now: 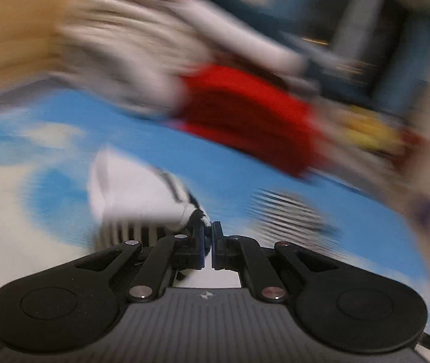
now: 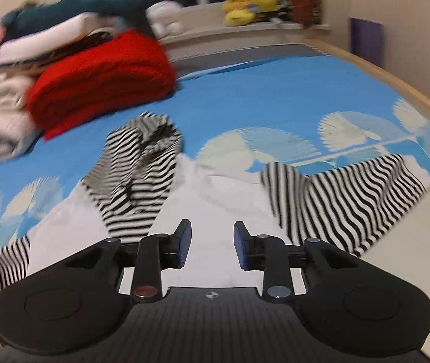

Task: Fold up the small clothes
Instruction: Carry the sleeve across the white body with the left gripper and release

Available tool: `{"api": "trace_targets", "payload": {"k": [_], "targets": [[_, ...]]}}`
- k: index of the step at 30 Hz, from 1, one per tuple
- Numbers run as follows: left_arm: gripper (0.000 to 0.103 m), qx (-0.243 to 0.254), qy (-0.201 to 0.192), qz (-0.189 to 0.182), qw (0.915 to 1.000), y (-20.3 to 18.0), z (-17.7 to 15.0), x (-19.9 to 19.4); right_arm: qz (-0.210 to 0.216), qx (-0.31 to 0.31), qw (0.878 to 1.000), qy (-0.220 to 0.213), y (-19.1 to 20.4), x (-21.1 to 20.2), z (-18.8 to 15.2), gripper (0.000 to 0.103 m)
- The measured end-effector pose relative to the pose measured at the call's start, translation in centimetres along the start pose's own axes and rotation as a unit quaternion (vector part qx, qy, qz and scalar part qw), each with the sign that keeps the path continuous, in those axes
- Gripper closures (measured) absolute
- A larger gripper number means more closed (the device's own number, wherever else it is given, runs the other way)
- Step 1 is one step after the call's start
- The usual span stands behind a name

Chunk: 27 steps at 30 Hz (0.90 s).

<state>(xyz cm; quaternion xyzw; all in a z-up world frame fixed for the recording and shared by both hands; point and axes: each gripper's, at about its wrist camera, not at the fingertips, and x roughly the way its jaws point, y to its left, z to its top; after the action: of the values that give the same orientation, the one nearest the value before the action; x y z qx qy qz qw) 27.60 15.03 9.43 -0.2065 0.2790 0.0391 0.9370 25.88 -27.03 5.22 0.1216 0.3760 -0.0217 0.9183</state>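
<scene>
Blue patterned bedspread (image 2: 275, 90), one red garment (image 2: 100, 81); left gripper (image 1: 208, 236) clamps the striped garment (image 2: 136, 181), right gripper (image 2: 212, 242) parted, empty.

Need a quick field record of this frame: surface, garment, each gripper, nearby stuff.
surface: blue and white patterned bedspread
garment: white shirt with black-and-white striped sleeves, spread out unfolded
left gripper: shut on a bit of the shirt's fabric, view blurred
right gripper: open, over the white body, nothing between the pads
nearby: red folded item beside a pile of clothes
</scene>
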Motion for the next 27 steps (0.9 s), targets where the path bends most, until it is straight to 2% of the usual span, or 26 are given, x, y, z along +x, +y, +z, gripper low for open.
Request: {"api": "trace_targets", "payload": {"k": [1, 2, 3, 4, 5, 8, 9, 10, 13, 14, 17, 20, 23, 27], "targets": [[0.098, 0.009, 0.033, -0.071, 0.9969, -2.5, -0.9, 0.4, -0.001, 0.011, 1.0, -0.001, -0.3, 0.0, -0.2, 0.07], [0.092, 0.016, 0.071, -0.137, 0.9879, -4.5, -1.7, 0.9, 0.0, 0.021, 1.0, 0.001, -0.5, 0.0, -0.3, 0.07], [0.085, 0.021, 0.096, -0.178, 0.9791, -5.7, -2.3, 1.1, 0.002, 0.03, 1.0, 0.009, -0.7, 0.3, -0.4, 0.07], [0.082, 0.023, 0.108, -0.195, 0.9746, -6.5, -2.8, 1.2, 0.007, 0.036, 0.999, 0.018, -0.7, 0.6, -0.5, 0.07], [0.075, 0.017, 0.108, -0.186, 0.9764, -6.7, -3.0, 1.2, 0.014, 0.046, 0.998, 0.027, -0.9, 1.0, -0.7, 0.069], [0.073, -0.027, 0.107, -0.128, 0.9857, -4.8, -2.8, 2.2, 0.024, 0.065, 0.997, 0.045, -1.4, 1.7, -1.1, 0.067], [0.073, -0.03, 0.107, -0.103, 0.9885, -4.2, -2.7, 2.6, 0.023, 0.068, 0.996, 0.05, -1.6, 2.2, -1.2, 0.067], [0.073, -0.026, 0.106, -0.062, 0.9921, -3.5, -2.8, 3.1, 0.021, 0.072, 0.996, 0.053, -1.8, 2.6, -1.2, 0.066], [0.073, -0.008, 0.122, 0.035, 0.9919, -1.9, -2.5, 4.8, 0.014, 0.108, 0.991, 0.08, -2.8, 4.5, -1.5, 0.066], [0.073, -0.018, 0.128, 0.052, 0.9902, -1.1, -2.4, 5.3, 0.02, 0.131, 0.987, 0.09, -3.2, 5.1, -1.6, 0.066], [0.073, -0.05, 0.15, 0.072, 0.9848, -0.3, -2.9, 6.0, 0.034, 0.193, 0.974, 0.117, -3.8, 7.5, -1.9, 0.065], [0.073, -0.042, 0.157, 0.092, 0.9824, -0.2, -3.0, 6.1, 0.032, 0.21, 0.969, 0.129, -3.6, 9.5, -2.1, 0.064], [0.073, -0.055, 0.164, 0.097, 0.9801, 0.2, -2.6, 7.0, 0.039, 0.233, 0.961, 0.145, -3.4, 11.6, -2.4, 0.064], [0.073, -0.058, 0.164, 0.107, 0.9789, 0.3, -2.3, 8.5, 0.032, 0.245, 0.957, 0.152, -3.5, 14.1, -2.4, 0.064]]}}
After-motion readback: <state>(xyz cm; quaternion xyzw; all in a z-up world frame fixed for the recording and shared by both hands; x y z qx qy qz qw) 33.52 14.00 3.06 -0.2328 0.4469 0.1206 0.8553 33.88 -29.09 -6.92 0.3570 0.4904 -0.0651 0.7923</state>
